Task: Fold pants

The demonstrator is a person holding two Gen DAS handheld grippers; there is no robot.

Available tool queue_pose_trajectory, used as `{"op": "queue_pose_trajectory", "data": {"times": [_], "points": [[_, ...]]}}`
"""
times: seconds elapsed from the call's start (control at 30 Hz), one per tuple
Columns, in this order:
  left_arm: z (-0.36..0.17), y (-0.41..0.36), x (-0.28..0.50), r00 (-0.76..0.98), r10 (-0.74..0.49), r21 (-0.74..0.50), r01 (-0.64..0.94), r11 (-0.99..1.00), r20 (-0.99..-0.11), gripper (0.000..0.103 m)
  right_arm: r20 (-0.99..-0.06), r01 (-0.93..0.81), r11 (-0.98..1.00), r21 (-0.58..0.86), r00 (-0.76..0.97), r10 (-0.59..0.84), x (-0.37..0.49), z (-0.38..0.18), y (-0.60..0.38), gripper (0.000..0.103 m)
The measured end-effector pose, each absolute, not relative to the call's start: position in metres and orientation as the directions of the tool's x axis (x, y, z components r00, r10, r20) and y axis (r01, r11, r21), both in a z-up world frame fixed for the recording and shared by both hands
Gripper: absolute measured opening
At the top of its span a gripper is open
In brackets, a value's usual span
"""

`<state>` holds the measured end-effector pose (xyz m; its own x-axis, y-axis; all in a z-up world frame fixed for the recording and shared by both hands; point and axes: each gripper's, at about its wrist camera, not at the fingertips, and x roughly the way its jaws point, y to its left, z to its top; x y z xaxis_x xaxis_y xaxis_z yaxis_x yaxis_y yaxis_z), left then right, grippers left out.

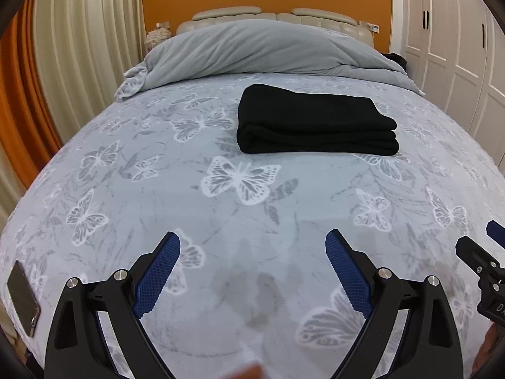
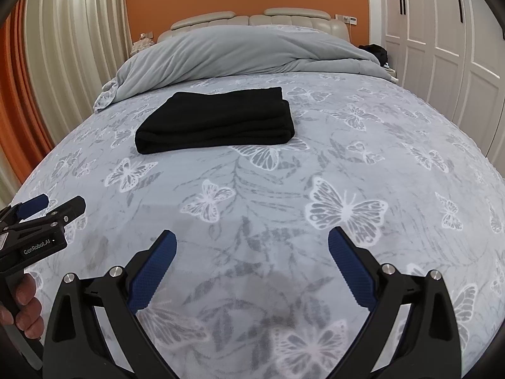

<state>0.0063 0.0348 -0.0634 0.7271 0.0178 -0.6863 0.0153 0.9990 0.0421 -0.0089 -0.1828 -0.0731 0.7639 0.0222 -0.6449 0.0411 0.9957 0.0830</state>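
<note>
The black pants (image 1: 315, 120) lie folded into a compact rectangular stack in the middle of the bed; they also show in the right wrist view (image 2: 217, 120). My left gripper (image 1: 252, 246) is open and empty, held over the bedspread well short of the pants. My right gripper (image 2: 252, 243) is open and empty too, beside the left one near the bed's foot. The right gripper's tip shows at the right edge of the left wrist view (image 1: 486, 252), and the left gripper at the left edge of the right wrist view (image 2: 41, 218).
The bed has a pale blue butterfly-print cover (image 1: 240, 183). A grey duvet (image 1: 258, 50) is bunched at the headboard. A phone (image 1: 23, 297) lies at the bed's near left edge. Curtains (image 1: 79, 47) hang left; white wardrobe doors (image 1: 448, 41) stand right.
</note>
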Motion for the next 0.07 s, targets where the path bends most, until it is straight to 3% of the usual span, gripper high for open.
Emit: {"op": "queue_pose_trajectory", "data": {"times": [0.07], "points": [[-0.0641, 0.0332, 0.0064, 0.726, 0.021, 0.05, 0.018, 0.999, -0.687, 0.091, -0.645, 0.04, 0.996, 0.084, 0.764, 0.024, -0.0088, -0.0732, -0.1825, 0.095]]}}
